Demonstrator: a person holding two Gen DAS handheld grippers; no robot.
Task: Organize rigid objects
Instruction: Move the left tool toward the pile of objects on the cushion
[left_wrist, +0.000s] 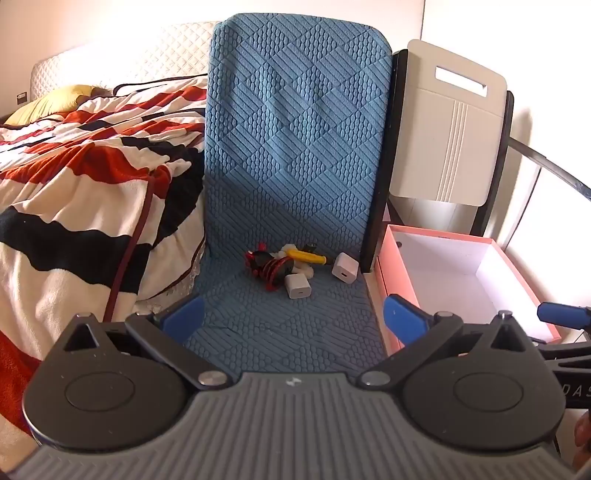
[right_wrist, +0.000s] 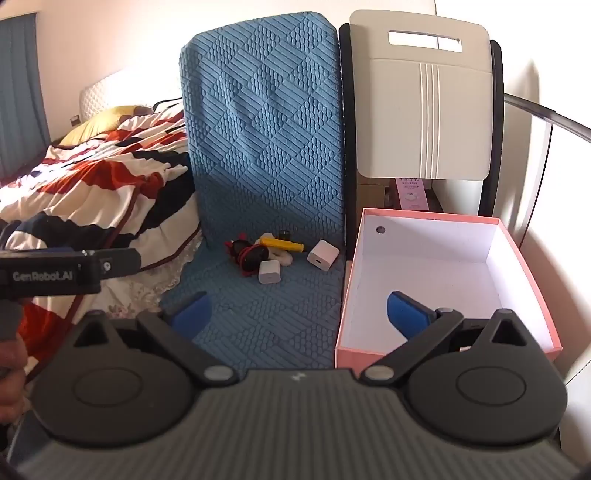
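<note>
Blue chair seat (left_wrist: 280, 325) lies below both wide-open, down-tilted tongs (left_wrist: 293, 317) (right_wrist: 301, 314).

A: What lies on the blue textured chair cover (left_wrist: 295, 155)?

B: A small heap at the back of the seat: two white charger cubes (left_wrist: 297, 285), a yellow tool (left_wrist: 306, 256) and a coiled red-and-black cable (left_wrist: 269, 266).

A: And the left gripper (left_wrist: 293, 317)?

B: Its jaws are spread wide above the seat, holding nothing. The pink box (left_wrist: 517, 291) stands just right of the chair, the striped blanket (left_wrist: 92, 177) left.
</note>
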